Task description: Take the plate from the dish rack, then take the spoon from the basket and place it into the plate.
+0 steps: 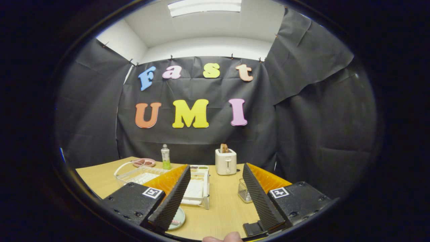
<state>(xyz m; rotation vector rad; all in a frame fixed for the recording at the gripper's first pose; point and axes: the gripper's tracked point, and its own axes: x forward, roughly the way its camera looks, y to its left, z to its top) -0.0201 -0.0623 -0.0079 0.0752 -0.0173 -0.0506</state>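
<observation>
On the light wooden table (221,205), the gripper (216,198) is hanging with its two ribbed black fingers (173,198) spread wide apart and gripping nothing, bare tabletop lying between them. A pale green round plate (178,220) is lying flat beside the left finger, partly hidden behind it, with something small and pinkish on its rim that is too blurred to tell. Beyond that finger, the white dish rack (198,188) is running its long side away toward the wall. A small wire mesh basket (244,191) is sitting upright just beside the right finger; its contents are unclear. Farther back, a white toaster (225,162), a green bottle (165,157) and a pink dish (143,162) are standing.
</observation>
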